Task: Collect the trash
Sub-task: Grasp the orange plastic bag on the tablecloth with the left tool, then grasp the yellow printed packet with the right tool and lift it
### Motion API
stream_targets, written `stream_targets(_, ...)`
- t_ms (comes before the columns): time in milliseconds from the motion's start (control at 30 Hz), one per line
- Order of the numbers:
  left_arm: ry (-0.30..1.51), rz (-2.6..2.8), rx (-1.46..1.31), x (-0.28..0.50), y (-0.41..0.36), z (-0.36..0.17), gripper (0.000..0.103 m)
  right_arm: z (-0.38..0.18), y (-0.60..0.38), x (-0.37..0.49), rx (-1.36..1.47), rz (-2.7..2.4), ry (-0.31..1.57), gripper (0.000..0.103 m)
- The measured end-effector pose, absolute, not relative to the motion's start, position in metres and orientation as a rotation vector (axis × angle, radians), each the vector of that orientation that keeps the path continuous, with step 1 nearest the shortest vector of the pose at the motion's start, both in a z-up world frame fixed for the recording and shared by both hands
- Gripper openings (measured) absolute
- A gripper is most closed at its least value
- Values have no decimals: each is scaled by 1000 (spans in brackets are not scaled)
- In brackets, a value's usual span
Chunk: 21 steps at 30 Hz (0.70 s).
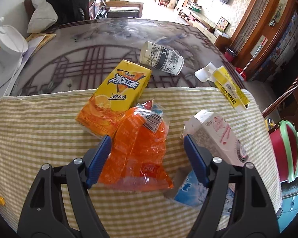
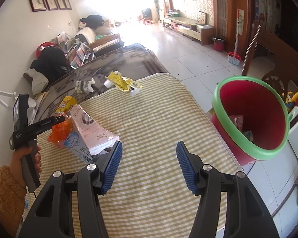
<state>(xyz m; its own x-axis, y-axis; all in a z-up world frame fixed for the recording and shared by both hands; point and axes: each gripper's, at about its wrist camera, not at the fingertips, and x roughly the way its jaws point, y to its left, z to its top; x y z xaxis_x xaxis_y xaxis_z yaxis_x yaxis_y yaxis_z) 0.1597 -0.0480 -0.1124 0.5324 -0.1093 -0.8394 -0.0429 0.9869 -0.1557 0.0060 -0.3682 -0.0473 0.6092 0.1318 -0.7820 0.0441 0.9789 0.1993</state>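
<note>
My left gripper (image 1: 148, 138) stands open over a crumpled orange plastic wrapper (image 1: 141, 146), which lies between its blue pads on the striped cloth (image 1: 39, 138). The left pad (image 1: 99, 158) is at the wrapper's edge and the right pad is clear of it. Around it lie a yellow iced-tea carton (image 1: 117, 91), a pink-and-white carton (image 1: 218, 134) and a blue-and-white carton (image 1: 190, 190). Farther back are a patterned paper cup (image 1: 163, 59), crumpled white paper (image 1: 204, 73) and a yellow-and-white box (image 1: 230, 87). My right gripper (image 2: 149, 144) is open and empty above the cloth (image 2: 159, 119), left of the red bin (image 2: 250, 117).
The bin has a green rim and stands off the table's right edge with some trash inside. A hand (image 2: 29, 158) in an orange-brown sleeve holds the left tool's handle. A white appliance (image 1: 8, 43) stands at the table's left. A wooden chair (image 2: 268, 45) is behind the bin.
</note>
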Motion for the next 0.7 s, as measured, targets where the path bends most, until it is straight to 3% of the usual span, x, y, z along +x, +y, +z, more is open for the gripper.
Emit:
stream_targets(100,1024,-47,-145,162,-52,-118,51,-49,-374,3,223,26,923,55)
stream_targets(267,1025,-70,-159,166,-49,-126,56,-49,-369,5,219,28,932,55)
stream_targets(400,1034,-74,-189,166,-44,-125,44,-51,-357,12,194,58,940,55)
stream_targets(700,1034,-65,-261,114,-19,-111,43,-55,-331,47,117,137,946,55)
